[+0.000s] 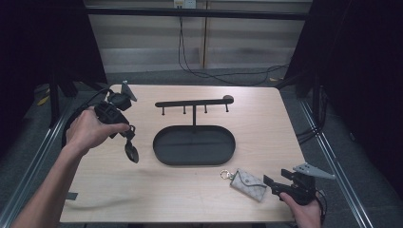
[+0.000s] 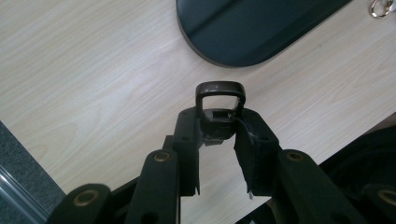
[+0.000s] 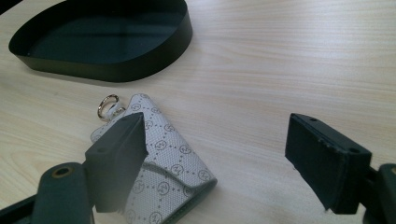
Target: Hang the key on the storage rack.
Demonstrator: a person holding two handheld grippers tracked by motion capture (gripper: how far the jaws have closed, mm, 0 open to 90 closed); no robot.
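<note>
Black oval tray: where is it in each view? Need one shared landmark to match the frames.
High view: black oval tray at table centre, in front of the hook rack.
Left gripper view: tray at the top edge, right of centre.
Right gripper view: tray at top left.
Shared landmark: the pouch's metal ring, close to the tray's rim.

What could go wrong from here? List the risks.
1. The left gripper pinches the dark key fob by its top end only, above the table; it could swing or slip out.
2. The right gripper stands open with one jaw over the pouch; closing here might catch only an edge and push it.
</note>
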